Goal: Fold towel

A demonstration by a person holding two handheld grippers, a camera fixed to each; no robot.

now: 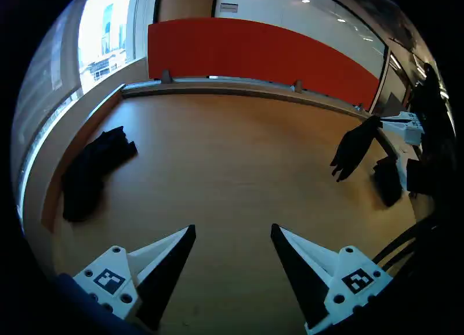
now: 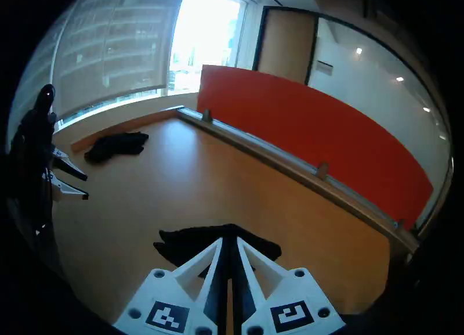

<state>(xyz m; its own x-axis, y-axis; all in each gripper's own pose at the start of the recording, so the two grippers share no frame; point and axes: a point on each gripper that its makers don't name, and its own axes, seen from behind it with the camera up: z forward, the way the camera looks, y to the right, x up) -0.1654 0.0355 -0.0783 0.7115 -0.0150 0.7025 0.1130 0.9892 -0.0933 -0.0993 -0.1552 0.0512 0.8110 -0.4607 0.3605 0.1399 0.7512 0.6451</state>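
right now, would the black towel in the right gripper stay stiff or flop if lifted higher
Likely floppy: the black fabric towel droops limp from the right gripper. Probably light, since a pinch by the shut jaws seems to carry it.

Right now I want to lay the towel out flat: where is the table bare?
The broad middle of the table is bare wood, bordered by the black pile near the window, the orange divider at the back and the open left claw. It is crowded where the right claw is shut on the black towel.
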